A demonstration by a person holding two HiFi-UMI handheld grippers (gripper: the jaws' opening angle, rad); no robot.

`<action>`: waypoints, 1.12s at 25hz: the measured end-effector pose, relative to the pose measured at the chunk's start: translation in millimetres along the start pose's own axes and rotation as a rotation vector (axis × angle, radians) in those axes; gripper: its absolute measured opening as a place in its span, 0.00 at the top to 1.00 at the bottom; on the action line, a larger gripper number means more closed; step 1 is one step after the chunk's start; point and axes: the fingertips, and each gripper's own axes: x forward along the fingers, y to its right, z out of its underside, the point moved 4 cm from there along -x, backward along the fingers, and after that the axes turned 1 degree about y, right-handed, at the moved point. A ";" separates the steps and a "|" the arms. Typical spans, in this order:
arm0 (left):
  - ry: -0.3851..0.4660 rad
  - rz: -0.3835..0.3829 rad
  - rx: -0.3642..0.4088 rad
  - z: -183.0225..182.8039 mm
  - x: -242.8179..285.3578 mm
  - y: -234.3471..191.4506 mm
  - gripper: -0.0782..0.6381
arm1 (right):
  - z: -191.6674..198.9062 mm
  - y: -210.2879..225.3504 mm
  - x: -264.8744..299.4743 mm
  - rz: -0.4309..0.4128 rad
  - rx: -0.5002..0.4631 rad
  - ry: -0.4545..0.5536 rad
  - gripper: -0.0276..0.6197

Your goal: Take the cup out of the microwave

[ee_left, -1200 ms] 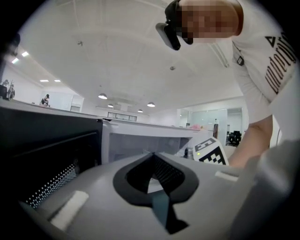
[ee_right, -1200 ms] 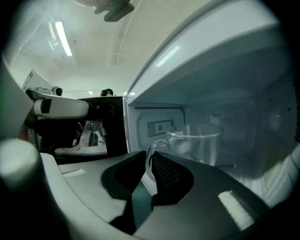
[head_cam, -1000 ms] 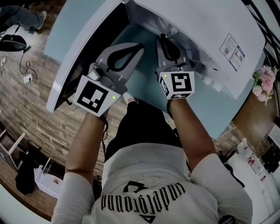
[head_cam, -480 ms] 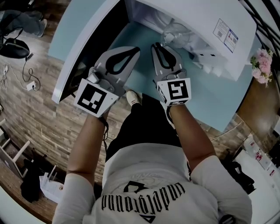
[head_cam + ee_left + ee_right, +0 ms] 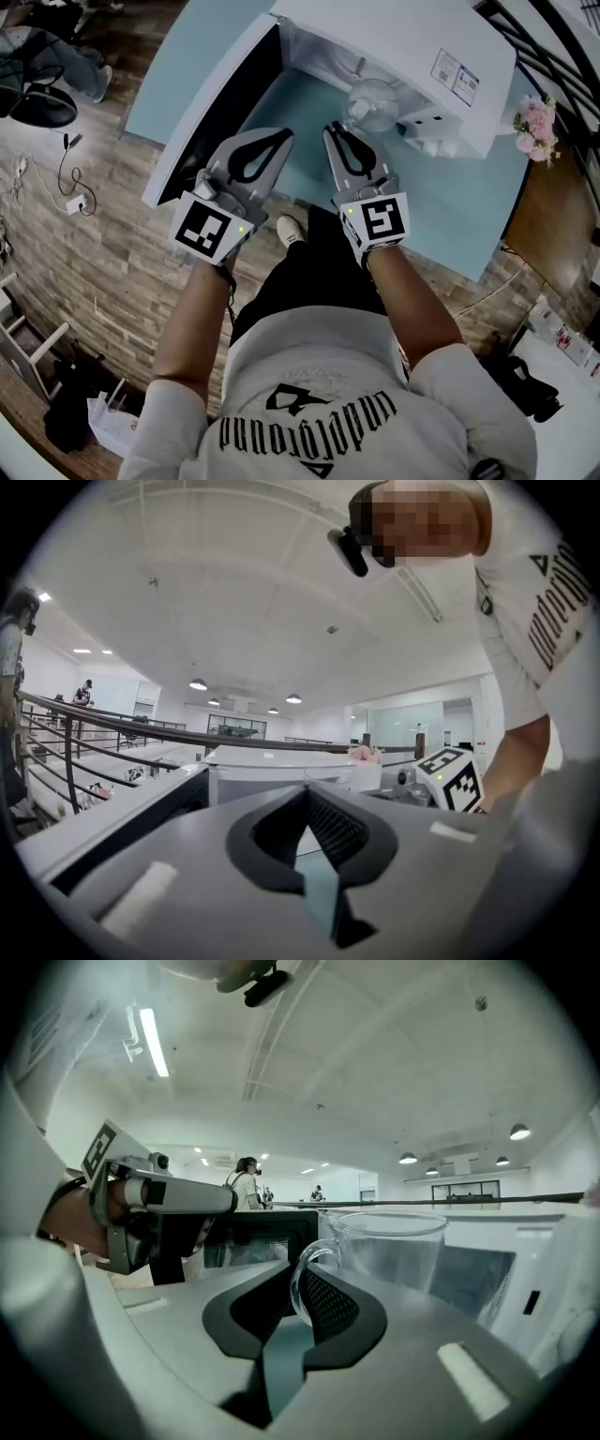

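Jaws of the right gripper (image 5: 345, 131) pinch the looped handle (image 5: 302, 1265) of the clear glass cup (image 5: 389, 1246) at 12 o'clock; left gripper (image 5: 305, 797) jaws closed, empty.

Wood-plank floor (image 5: 89, 272), pale blue table (image 5: 464, 211), pink flowers (image 5: 536, 117), round ceiling lights (image 5: 197, 684)

Cup (image 5: 389, 1246) clear smooth glass; microwave (image 5: 394, 33) glossy white; floor (image 5: 103, 272) wood planks

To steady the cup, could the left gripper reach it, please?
Probably yes: the right gripper holds the cup just ahead, and nothing lies between it and the left gripper, whose jaws are shut.
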 end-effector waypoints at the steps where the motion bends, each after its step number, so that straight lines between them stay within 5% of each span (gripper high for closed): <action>1: 0.006 -0.002 0.002 -5.3 -4.7 1.2 0.82 | -8.5 -2.0 -3.2 -0.002 -0.002 0.009 0.89; 17: 0.115 -0.013 0.119 -111.5 -74.9 47.0 0.82 | -150.3 -35.6 -88.4 -0.039 -0.057 0.155 0.89; 28: 0.128 0.017 0.179 -139.2 -84.3 93.0 0.82 | -191.6 -46.3 -145.3 -0.046 -0.094 0.209 0.89</action>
